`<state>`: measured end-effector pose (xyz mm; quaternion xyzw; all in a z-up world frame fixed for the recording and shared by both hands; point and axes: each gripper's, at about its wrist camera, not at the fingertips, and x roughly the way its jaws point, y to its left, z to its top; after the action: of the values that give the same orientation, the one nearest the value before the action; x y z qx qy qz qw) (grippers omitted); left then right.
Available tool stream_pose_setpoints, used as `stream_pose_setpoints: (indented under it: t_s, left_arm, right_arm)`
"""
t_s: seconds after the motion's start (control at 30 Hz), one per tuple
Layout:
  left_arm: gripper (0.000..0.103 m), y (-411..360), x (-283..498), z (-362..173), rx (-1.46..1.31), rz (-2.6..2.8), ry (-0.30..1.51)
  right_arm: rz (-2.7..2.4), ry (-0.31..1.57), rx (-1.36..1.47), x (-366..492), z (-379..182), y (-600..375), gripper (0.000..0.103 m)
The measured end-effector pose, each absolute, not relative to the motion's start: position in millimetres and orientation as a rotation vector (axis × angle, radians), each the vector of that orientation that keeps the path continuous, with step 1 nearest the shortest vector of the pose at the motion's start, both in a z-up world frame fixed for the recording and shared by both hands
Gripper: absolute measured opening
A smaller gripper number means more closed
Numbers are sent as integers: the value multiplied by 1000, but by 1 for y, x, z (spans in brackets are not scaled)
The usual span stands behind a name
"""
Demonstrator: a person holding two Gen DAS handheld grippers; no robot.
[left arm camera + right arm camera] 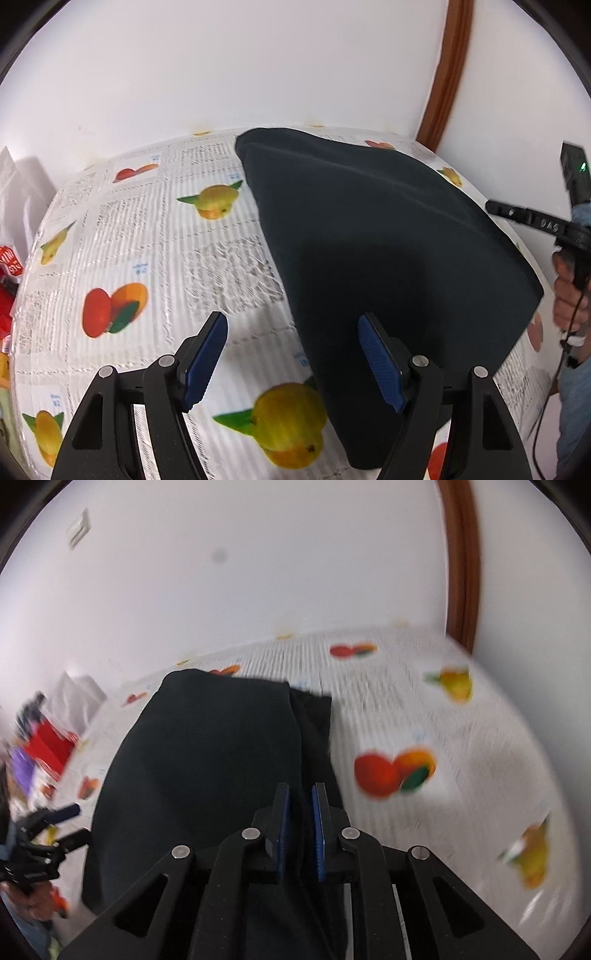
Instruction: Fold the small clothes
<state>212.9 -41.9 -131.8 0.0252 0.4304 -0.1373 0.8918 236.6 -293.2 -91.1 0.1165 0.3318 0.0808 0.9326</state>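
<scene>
Fabric is the risk here: the dark garment [369, 236] lies folded on the fruit-printed tablecloth [147, 258], and any snag will pull the layers apart.

Your left gripper [291, 354] hangs over the cloth's near corner with its jaws standing wide and nothing between them; the garment's edge runs just ahead of and under the right-hand finger. If you drop it from here, that finger could land on the fold and drag the edge across the table.

Your right gripper [300, 823] has its jaws drawn close, only a narrow gap left between the blue pads [282, 823]. It sits above the garment's side where a second layer [314, 720] peeks out ahead of the fingertips. Dark cloth shows behind that gap, but I judge nothing is pinched; the pads look clear of it, though blur makes this uncertain.

If a thread or hem is caught there, lifting away would tug the top layer loose. Moving fast, as the smeared right view suggests, could also brush the stack and skew it.
</scene>
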Motion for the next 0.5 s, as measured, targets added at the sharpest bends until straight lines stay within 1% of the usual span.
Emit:
stream_pose_setpoints:
  t_s: [0.03, 0.1, 0.17, 0.37, 0.4, 0.43, 0.47, 0.5]
  left_arm:
    - [72, -41, 215, -131, 52, -278, 893]
    - [72, -39, 220, -128, 46, -265, 891]
    - [72, -37, 225, -127, 44, -252, 891]
    - [71, -38, 242, -131, 18, -266, 903]
    - [71, -40, 244, -132, 20, -272, 904]
    - [71, -41, 246, -134, 25, -274, 903]
    - [72, -42, 248, -137, 34, -270, 904]
    - [73, -42, 250, -138, 38, -262, 908]
  right_arm:
    - [163, 685, 211, 244, -84, -290, 18]
    - [165, 701, 187, 257, -76, -285, 29]
    - [164, 719, 168, 275, -74, -280, 34]
    - [163, 819, 258, 344, -92, -274, 34]
    - [162, 828, 271, 352, -95, -272, 32]
    - [173, 834, 292, 361, -98, -271, 25]
    - [201, 830, 303, 363, -98, -270, 10]
    - [216, 807, 306, 362, -96, -270, 9]
